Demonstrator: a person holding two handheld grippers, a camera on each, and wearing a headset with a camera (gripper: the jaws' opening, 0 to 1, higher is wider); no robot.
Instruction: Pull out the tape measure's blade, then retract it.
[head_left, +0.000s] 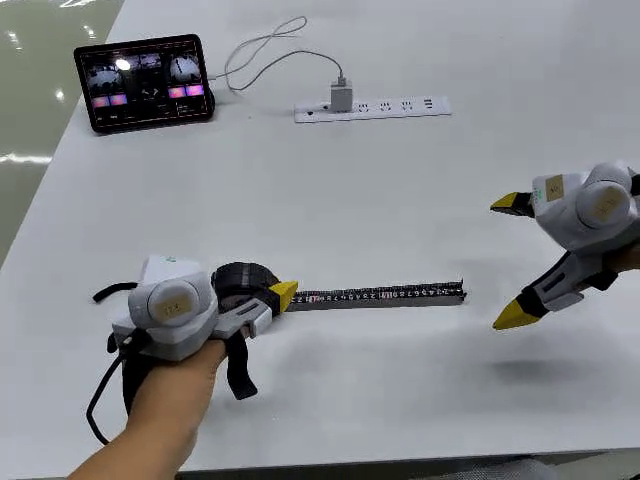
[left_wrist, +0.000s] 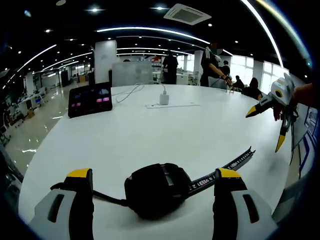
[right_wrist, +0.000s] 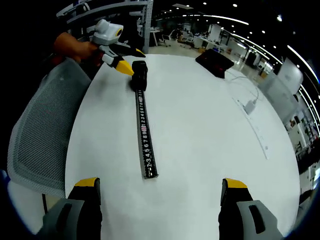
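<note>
A black tape measure (head_left: 243, 284) lies on the white table (head_left: 330, 200), its blade (head_left: 380, 295) pulled out to the right and lying flat. My left gripper (head_left: 262, 284) is open astride the case (left_wrist: 157, 189), with a small gap on each side between the yellow-tipped fingers (left_wrist: 80, 175) and the case. My right gripper (head_left: 512, 260) is open and hangs above the table, right of the blade's free end (right_wrist: 150, 174). That end lies just ahead of the right gripper (right_wrist: 160, 184), between its fingers but untouched. The right gripper (left_wrist: 265, 130) shows at the far right of the left gripper view.
A lit tablet (head_left: 145, 82) stands at the back left. A white power strip (head_left: 372, 107) with a charger and a looping cable lies at the back centre. A grey mesh chair (right_wrist: 45, 135) stands by the table's near edge. People stand far behind the table.
</note>
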